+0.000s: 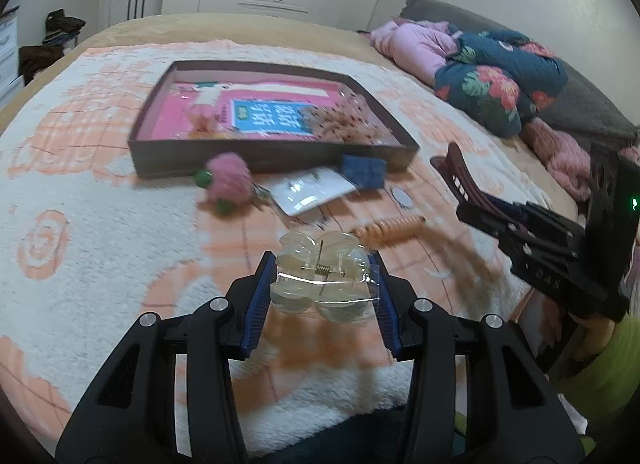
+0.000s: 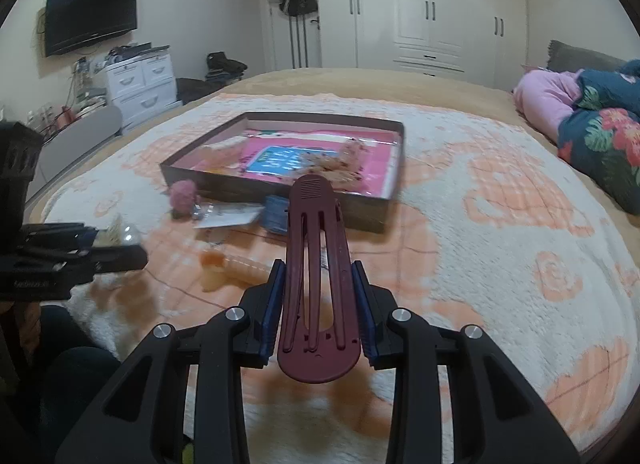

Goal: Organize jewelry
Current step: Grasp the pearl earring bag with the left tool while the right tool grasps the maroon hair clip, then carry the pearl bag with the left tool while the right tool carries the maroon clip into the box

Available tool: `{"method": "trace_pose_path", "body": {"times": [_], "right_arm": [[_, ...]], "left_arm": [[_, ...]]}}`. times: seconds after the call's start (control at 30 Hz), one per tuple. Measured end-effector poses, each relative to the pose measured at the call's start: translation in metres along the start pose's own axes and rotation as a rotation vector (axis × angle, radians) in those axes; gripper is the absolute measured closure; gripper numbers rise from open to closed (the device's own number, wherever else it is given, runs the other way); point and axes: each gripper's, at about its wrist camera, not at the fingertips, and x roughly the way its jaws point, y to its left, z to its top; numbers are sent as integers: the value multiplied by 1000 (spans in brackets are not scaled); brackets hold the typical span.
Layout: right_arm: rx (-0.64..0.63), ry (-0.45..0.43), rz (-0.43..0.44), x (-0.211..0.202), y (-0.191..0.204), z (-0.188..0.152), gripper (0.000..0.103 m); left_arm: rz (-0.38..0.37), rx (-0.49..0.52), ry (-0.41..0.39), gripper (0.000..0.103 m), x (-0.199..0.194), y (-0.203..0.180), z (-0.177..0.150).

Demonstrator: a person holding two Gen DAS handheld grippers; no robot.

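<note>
Bedroom; white-and-peach blanket (image 2: 500, 224) covers the bed. We hold a clear claw clip (image 1: 320, 276) clamped in the left gripper (image 1: 322, 288) and a maroon hair clip (image 2: 316, 276) clamped in the right gripper (image 2: 318, 304), both short of the shallow box (image 2: 372, 210).

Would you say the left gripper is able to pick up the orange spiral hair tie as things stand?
Probably not yet: the left gripper is already shut on the clear claw clip. The orange spiral hair tie lies uncovered on the blanket just ahead, so only the load stands in the way.
</note>
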Motion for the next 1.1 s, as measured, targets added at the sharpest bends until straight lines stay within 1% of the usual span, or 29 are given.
{"method": "trace_pose_path", "body": {"times": [0.27,0.6,0.8,1.1], "right_arm": [[-26,-8,18,5,16,14,71],[-28,-15,26,14,21,29,71],[-32,-24,24,21,21,42,71],[-27,-44,7,39,14,65,71]], "left_arm": [[22,-58,-52,66,-8,25,16],[33,-102,-110,66,-12,44,40],[28,-113,-135,66,-3,48,60],[16,-100,-137,66,19,48,83]]}}
